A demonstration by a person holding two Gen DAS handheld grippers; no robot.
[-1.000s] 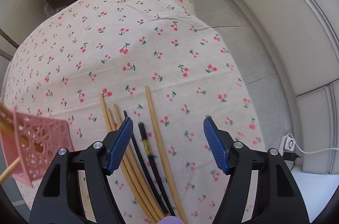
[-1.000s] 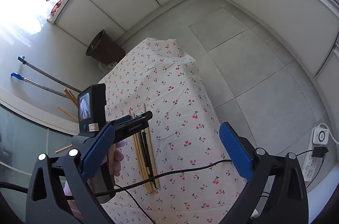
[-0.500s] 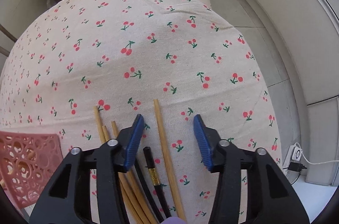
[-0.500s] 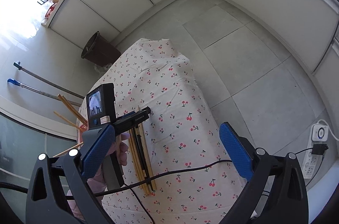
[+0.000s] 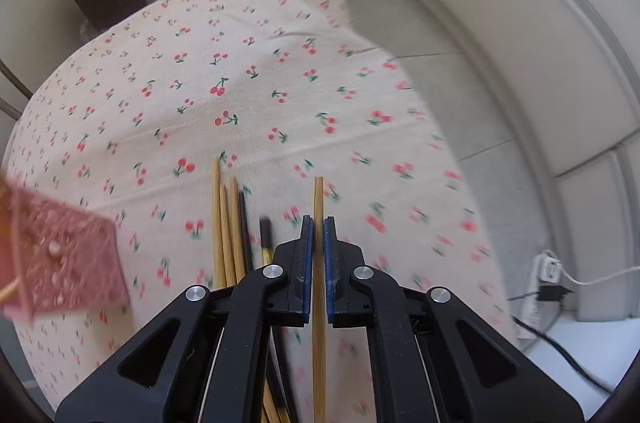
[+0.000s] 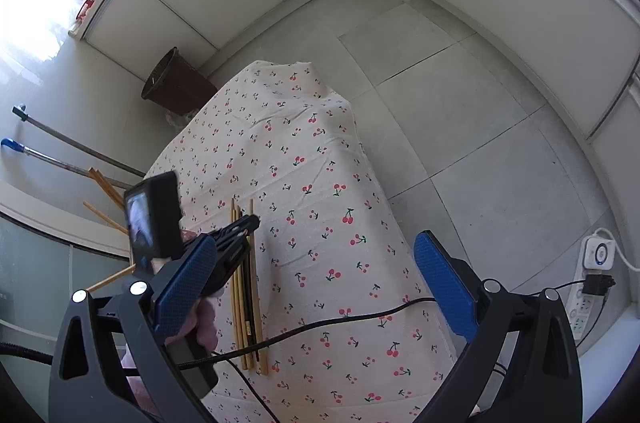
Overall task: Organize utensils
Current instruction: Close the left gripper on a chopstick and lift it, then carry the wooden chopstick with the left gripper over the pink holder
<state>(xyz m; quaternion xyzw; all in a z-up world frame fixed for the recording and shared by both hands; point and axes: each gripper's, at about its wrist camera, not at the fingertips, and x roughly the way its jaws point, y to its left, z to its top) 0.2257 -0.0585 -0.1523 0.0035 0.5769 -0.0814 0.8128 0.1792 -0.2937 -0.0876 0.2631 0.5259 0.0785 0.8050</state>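
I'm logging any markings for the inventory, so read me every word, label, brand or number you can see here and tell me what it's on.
No text can be read in either view.
Left claw: faint pale lettering on its side in the right wrist view, too small and blurred to read.
Camera screen: shows a picture only, no legible words.
Power strip: a round mark, no readable text.
Black chopstick: a gold band, no legible characters.

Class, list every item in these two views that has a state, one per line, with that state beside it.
Left hand-held gripper: shut on a light wooden chopstick.
Right hand-held gripper: open, holding nothing.
Remaining wooden and black chopsticks: lying side by side on the cherry-print tablecloth.
Pink perforated utensil holder: blurred at the left edge, chopsticks inside.
Dark bin: upright on the floor.
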